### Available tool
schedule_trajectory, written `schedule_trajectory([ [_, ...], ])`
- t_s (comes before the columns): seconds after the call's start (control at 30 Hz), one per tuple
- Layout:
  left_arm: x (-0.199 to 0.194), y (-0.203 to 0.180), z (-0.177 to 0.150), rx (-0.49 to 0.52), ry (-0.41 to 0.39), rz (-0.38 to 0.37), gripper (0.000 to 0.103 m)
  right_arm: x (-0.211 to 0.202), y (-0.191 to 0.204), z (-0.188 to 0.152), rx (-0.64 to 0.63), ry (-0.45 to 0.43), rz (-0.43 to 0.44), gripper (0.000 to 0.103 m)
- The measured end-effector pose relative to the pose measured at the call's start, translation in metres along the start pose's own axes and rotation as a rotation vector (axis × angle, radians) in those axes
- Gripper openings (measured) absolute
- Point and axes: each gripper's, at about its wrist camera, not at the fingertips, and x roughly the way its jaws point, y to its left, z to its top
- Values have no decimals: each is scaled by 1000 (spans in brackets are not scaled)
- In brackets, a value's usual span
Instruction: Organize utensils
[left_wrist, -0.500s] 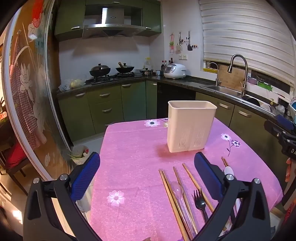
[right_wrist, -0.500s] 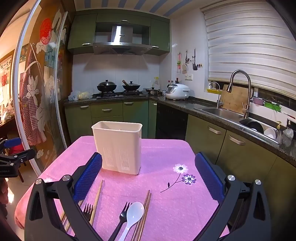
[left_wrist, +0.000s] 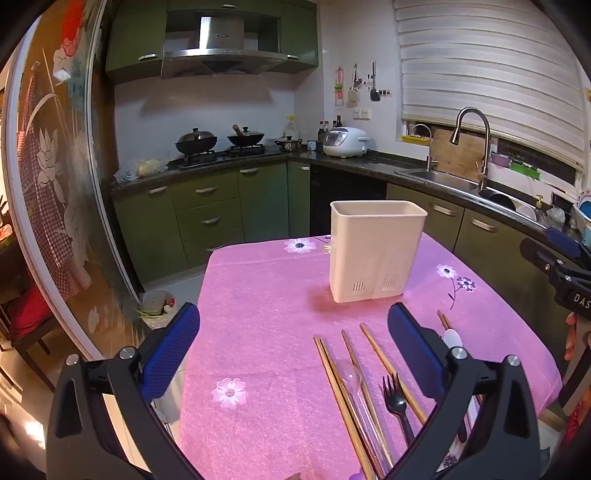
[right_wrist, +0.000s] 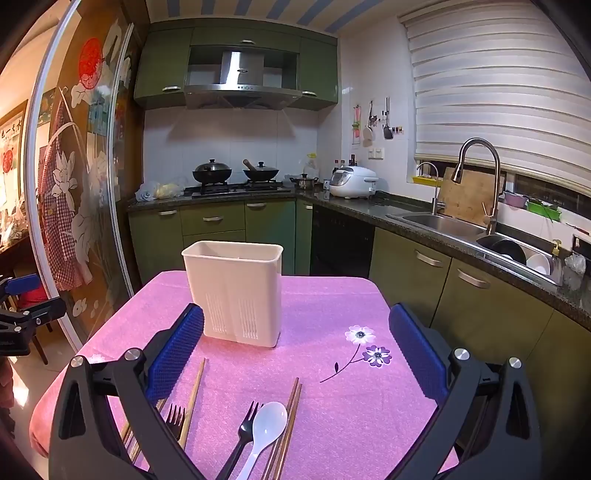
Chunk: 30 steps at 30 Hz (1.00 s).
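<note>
Two handheld grippers are hovering over a counter (right_wrist: 332, 302) draped in a pink, softly napped cloth printed with white and purple flowers. The left gripper (left_wrist: 293, 345) is standing with its fingers (left_wrist: 173, 354) spread wide and holding nothing; their inner faces are padded in ribbed blue rubber, set on black plastic arms with silver rivets. The right gripper (right_wrist: 295, 347) is likewise gaping wide and empty, its blue pads framing the cloth.

Near the middle of the counter a cream plastic utensil holder (right_wrist: 234, 291) is standing upright, a tall rectangular bin with rounded corners and slotted drainage grilles low on its front wall. In the left wrist view the same holder (left_wrist: 375, 251) is sitting just beyond the fingertips.

The utensils are lying loose on the cloth in front of the holder, well apart from it. In the right wrist view a glossy white spoon (right_wrist: 266, 432) with an oval bowl is resting beside a black plastic fork (right_wrist: 242, 432), with a pair of slim wooden chopsticks (right_wrist: 290, 417) just to its right. A second black fork (right_wrist: 173, 419) and more wooden chopsticks (right_wrist: 194, 391) are lying partly under the left finger. From the left wrist view, long brown chopsticks (left_wrist: 340, 384) are fanning across the cloth beside a black fork (left_wrist: 395, 398) and a clear, glassy spoon (left_wrist: 351, 373).

Behind, green cabinets (right_wrist: 214, 225) and a steel sink (right_wrist: 436, 221) are lining the kitchen.
</note>
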Motion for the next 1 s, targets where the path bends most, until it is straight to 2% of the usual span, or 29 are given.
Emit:
schedule_trajectory([
  [1.0,-2,-2,2,9,6,-7,97,0,-3,-1,8,0,2,99],
])
